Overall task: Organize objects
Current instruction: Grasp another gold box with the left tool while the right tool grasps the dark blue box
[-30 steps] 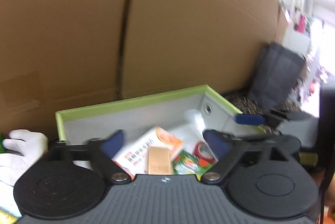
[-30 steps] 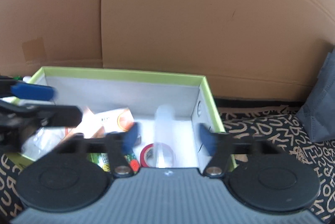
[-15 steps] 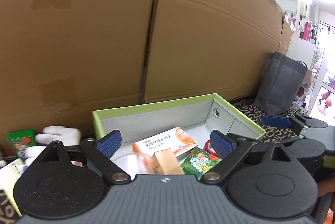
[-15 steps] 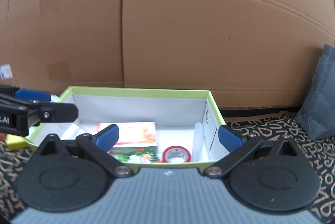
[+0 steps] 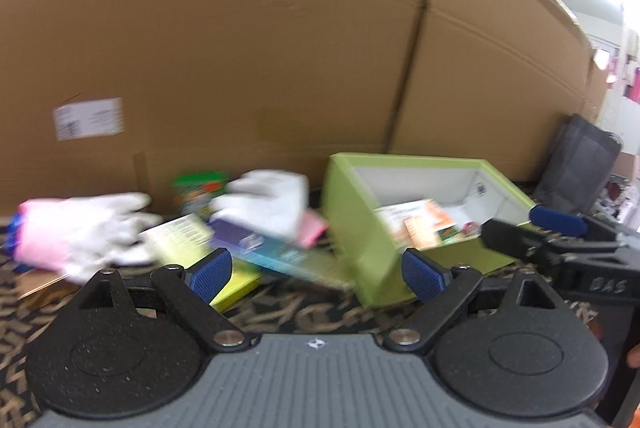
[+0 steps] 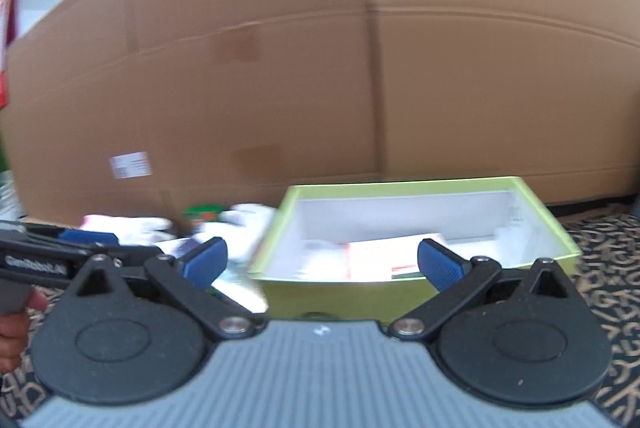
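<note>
A lime-green open box (image 5: 352, 212) stands on the patterned rug and holds an orange-and-white carton (image 5: 416, 216) and small packets; it also shows in the right wrist view (image 6: 344, 288). Left of it lie white gloves (image 5: 92, 228), a green packet (image 5: 198, 190), a yellow-green booklet (image 5: 176, 236) and a blue-teal flat box (image 5: 280, 252). My left gripper (image 5: 316, 270) is open and empty, in front of the loose pile. My right gripper (image 6: 322, 262) is open and empty, in front of the box.
A tall cardboard wall (image 5: 280, 48) stands behind everything. A dark grey bag (image 5: 576, 168) leans at the far right. The right gripper (image 5: 560, 240) shows at the left view's right edge. The rug (image 6: 612, 268) runs on to the right of the box.
Both grippers have pulled back and up from over the box. The left view has swung left, so the gloves and loose packets beside the box have come into sight.
</note>
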The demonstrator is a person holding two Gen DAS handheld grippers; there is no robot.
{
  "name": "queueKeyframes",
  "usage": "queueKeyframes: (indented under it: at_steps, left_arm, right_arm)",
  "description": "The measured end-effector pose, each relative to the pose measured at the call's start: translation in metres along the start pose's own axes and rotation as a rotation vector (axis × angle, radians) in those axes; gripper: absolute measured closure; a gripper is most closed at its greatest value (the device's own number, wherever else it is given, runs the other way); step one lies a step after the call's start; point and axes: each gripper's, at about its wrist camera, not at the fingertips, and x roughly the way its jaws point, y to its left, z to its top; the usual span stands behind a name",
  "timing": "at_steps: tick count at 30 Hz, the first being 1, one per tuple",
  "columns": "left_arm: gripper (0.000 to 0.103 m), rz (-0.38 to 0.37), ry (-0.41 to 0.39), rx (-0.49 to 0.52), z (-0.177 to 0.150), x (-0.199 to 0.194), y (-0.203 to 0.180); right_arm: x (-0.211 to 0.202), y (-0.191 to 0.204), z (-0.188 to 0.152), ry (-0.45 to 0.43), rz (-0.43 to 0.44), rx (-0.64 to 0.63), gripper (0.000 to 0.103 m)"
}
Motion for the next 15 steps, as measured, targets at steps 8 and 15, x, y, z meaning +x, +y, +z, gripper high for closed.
queueKeyframes:
  at_steps: [8, 15]
  left_arm:
    - [0.008, 0.176, 0.048, -0.096, -0.031, -0.032, 0.074]
    - [0.008, 0.224, 0.055, -0.124, -0.051, -0.047, 0.112]
  right_arm:
    - [0.016, 0.054, -0.016, 0.133, 0.169, 0.009, 0.0]
    - [0.041, 0.107, -0.032, 0.255, 0.264, 0.015, 0.0]
